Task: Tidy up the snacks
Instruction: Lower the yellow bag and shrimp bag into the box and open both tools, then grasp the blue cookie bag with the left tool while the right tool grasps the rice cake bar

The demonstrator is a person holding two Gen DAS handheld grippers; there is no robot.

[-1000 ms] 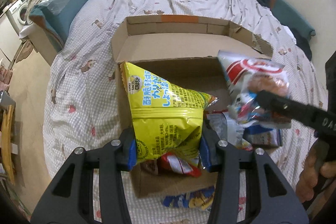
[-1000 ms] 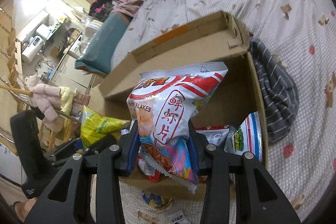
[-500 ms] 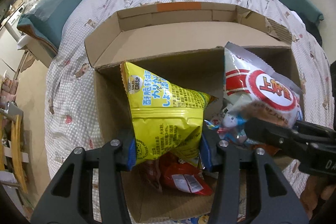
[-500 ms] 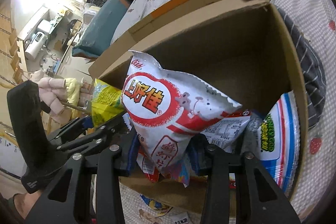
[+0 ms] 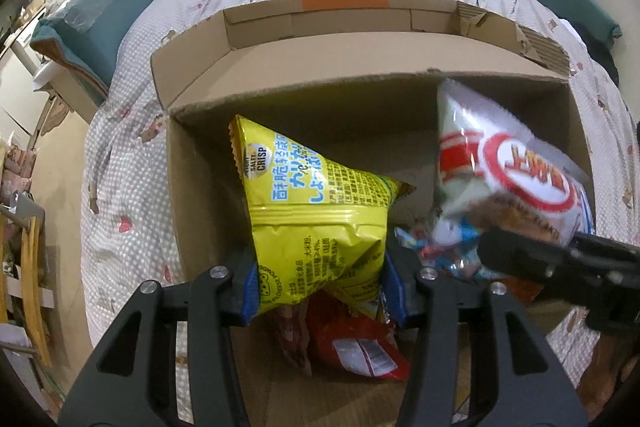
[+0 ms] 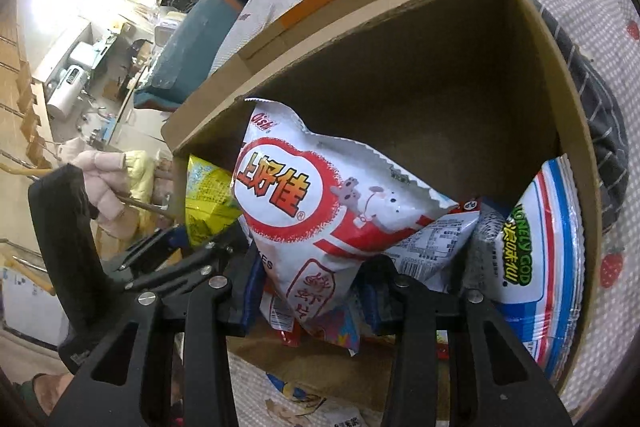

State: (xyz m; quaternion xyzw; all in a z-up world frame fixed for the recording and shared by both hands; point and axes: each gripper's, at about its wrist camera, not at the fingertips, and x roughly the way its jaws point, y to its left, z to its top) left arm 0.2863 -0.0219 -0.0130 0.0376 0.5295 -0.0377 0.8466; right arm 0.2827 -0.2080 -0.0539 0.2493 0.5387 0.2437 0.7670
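Yellow "SALTY CRISP" bag point(image 5: 316, 223), upright, clamped by the left gripper point(image 5: 318, 293); right gripper point(image 6: 312, 301) pinches the white "Oishi" bag point(image 6: 320, 223), seemingly tilted rightward, over the cardboard box point(image 5: 360, 59).

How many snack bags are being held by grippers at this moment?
2. The yellow bag is clamped in the left gripper; the white-and-red bag is clamped in the right gripper. Both are over the box. More bags lie loose inside.

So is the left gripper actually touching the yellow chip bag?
Touching: in the left wrist view, the left gripper pinches the yellow chip bag between both fingers.
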